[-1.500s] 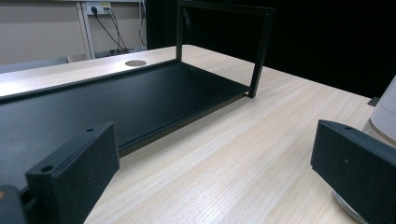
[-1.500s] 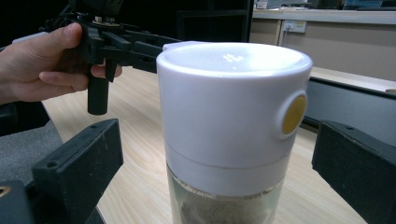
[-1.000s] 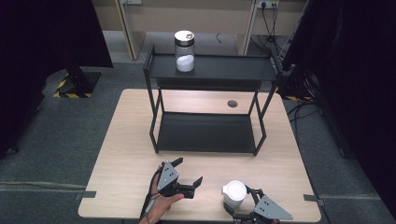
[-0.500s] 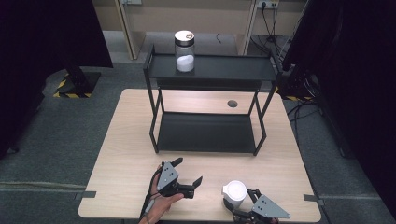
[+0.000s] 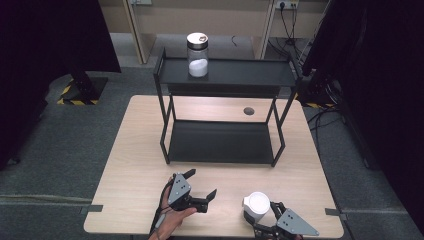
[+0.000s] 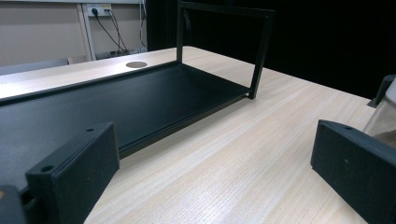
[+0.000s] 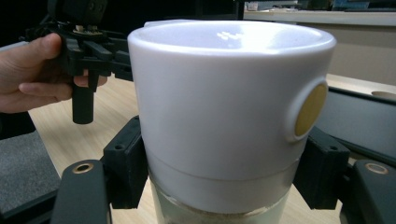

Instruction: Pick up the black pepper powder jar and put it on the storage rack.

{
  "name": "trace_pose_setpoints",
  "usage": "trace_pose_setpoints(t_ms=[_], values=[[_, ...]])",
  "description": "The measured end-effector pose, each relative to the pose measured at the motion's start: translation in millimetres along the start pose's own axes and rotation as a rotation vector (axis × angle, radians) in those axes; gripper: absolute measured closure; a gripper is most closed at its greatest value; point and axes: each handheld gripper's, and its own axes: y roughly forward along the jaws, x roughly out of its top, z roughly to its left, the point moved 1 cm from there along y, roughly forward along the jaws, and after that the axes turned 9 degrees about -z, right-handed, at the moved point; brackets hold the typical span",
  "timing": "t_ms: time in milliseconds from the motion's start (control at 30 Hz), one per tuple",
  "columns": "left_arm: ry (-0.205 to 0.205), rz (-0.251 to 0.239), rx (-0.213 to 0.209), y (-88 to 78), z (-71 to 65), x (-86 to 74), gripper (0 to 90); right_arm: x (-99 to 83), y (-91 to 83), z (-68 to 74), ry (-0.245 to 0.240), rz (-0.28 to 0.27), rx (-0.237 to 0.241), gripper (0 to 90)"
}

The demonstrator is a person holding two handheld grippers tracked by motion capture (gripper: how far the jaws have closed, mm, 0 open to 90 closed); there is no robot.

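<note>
A glass jar with a wide white lid (image 5: pixel 257 204) stands near the table's front edge on the right. My right gripper (image 5: pixel 261 216) is shut on it, and its pads (image 7: pixel 125 167) press the jar (image 7: pixel 224 116) from both sides just under the lid. The lid carries a round tan disc on its side. To the left, a hand holds my left gripper (image 5: pixel 201 183) open above the tabletop, its jaws (image 6: pixel 215 177) wide apart with nothing between them. That jar's glass edge (image 6: pixel 384 122) shows at the right of the left gripper view.
A black two-tier rack (image 5: pixel 225 142) stands across the middle of the wooden table (image 5: pixel 135 165). On its top shelf at the left sits a second jar with a dark lid (image 5: pixel 198 55), half full of white powder. A round cable hole (image 5: pixel 248 111) lies behind the rack.
The right gripper's jaws have drawn in around the white-lidded jar. Both hands and the jar stay where they were.
</note>
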Motion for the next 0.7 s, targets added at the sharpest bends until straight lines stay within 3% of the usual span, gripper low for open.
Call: trace_pose_setpoints(t_ms=[700], values=[[-0.002,0.008,-0.003,0.5,0.1,-0.3,1.8,8.9,-1.7,2.4,-0.017,0.004,0.019,30.5]])
